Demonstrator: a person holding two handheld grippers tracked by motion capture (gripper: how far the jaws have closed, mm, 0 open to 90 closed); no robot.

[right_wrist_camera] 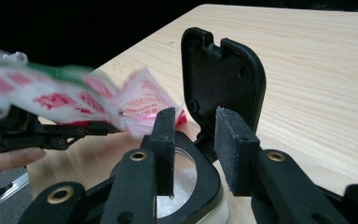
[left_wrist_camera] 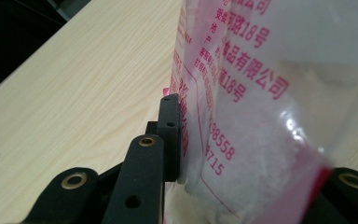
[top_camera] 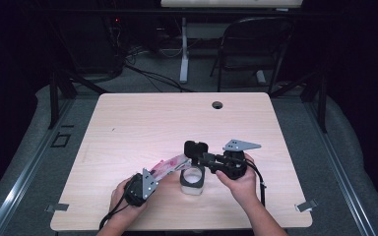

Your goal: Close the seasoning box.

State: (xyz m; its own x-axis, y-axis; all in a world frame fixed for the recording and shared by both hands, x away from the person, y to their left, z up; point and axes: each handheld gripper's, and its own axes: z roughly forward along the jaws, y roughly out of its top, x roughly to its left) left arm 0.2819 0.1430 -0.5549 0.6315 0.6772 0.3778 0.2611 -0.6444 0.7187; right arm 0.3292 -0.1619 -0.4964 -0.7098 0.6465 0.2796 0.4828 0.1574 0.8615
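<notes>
A clear plastic bag (top_camera: 170, 164) with red print and white granules (left_wrist_camera: 261, 140) inside is pinched in my left gripper (top_camera: 153, 176), which is shut on it. The bag's far end slants towards the opening of a small clear jar (top_camera: 192, 183) with a black collar (right_wrist_camera: 205, 186); white powder lies inside the jar. Its black flip lid (right_wrist_camera: 221, 77) stands upright behind the opening. My right gripper (right_wrist_camera: 193, 128) is open, its jaws either side of the lid's hinge above the jar. In the high view it (top_camera: 205, 158) reaches in from the right.
The light wooden table (top_camera: 152, 123) has a cable hole (top_camera: 217, 104) near its far edge. A dark chair (top_camera: 256, 44) and a white desk leg (top_camera: 183, 49) stand on the floor beyond the table. Both hands work close to the front edge.
</notes>
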